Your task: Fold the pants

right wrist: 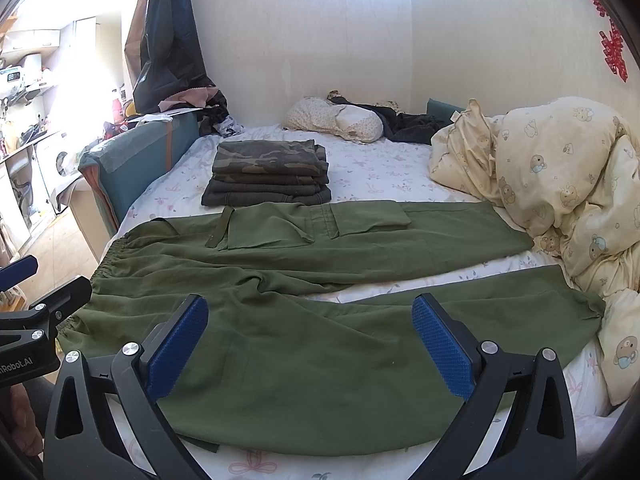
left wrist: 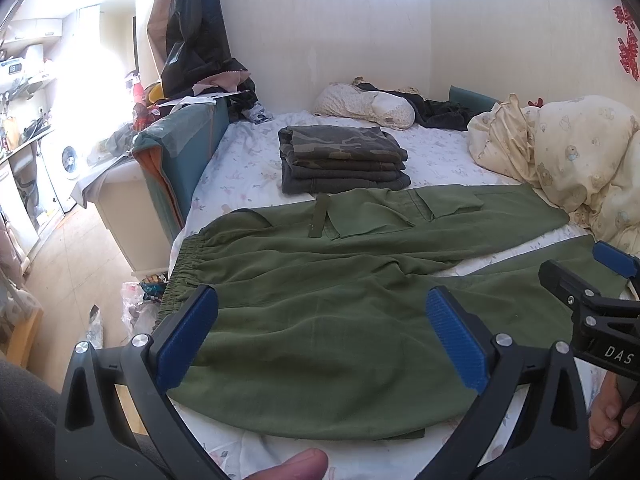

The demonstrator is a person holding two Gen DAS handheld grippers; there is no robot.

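A lived-in home bedroom is showing here: a bed in a floral white sheet [right wrist: 384, 172], a rumpled cream bear-print duvet [right wrist: 560, 184], and a white washing machine [left wrist: 68, 160] sitting beyond.

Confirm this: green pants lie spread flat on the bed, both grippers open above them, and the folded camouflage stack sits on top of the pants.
Wrong on the stack: the right wrist view shows it on the bed beyond the green pants, not on them. Left gripper and right gripper are open.

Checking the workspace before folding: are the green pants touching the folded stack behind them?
Cannot tell. In the right wrist view the green pants run right up to the folded stack's front edge, showing no sheet between, but contact isn't plain.
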